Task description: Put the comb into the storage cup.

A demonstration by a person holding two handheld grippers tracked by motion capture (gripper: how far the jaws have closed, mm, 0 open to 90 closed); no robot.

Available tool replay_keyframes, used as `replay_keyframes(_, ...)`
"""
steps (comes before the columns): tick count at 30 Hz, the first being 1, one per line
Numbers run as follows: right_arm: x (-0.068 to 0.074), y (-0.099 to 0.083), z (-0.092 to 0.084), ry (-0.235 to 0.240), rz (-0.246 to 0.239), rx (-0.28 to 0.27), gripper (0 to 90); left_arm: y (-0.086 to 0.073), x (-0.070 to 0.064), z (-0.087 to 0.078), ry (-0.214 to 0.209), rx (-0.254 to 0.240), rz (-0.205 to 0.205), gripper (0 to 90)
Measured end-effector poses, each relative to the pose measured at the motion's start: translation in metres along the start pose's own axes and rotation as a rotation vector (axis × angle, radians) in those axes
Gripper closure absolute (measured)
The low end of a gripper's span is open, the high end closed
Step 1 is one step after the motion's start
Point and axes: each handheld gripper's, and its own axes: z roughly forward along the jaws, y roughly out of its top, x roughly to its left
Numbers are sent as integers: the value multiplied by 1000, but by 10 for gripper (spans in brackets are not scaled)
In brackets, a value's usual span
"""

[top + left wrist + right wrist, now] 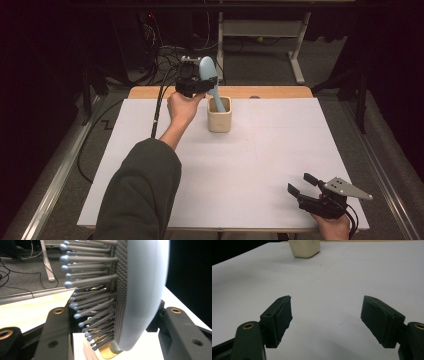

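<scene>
Hairbrush [209, 75], pale blue: stands handle-down in the cream cup [219, 116], head up and out above the rim. Long axis near upright, leaning a little from the cup toward the left gripper [197, 86]. In the left gripper view the bristles [87, 302] point to one side, and the smooth back of the head [142, 290] faces the other.

Left gripper: at the cup's far-left side, above the rim, jaws closed onto the brush head from both flanks, one on the bristle side, one on the back. It pinches the head, not the handle.

Cup: sits toward the far edge of the white table [260, 165], upright.

Right gripper [306, 189]: well apart from the cup, at the near right corner, jaws spread wide with nothing between them. The left hand is far nearer the cup.

Judgement: the next move hinges on the brush axis staying in line with the cup mouth, so travel should run straight along that axis.
</scene>
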Motion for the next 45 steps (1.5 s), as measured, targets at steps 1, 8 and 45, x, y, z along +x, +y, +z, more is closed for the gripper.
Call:
replay_keyframes(1, 0, 0, 0, 0, 0, 0, 257, 0, 0, 0, 0, 2, 0, 486)
replay_keyframes(8, 0, 0, 0, 2, -3, 1, 257, -2, -2, 3, -4, 8, 3, 486)
replay_keyframes(45, -1, 0, 1, 8, -2, 1, 252, -18, -3, 16, -22, 32, 17, 485)
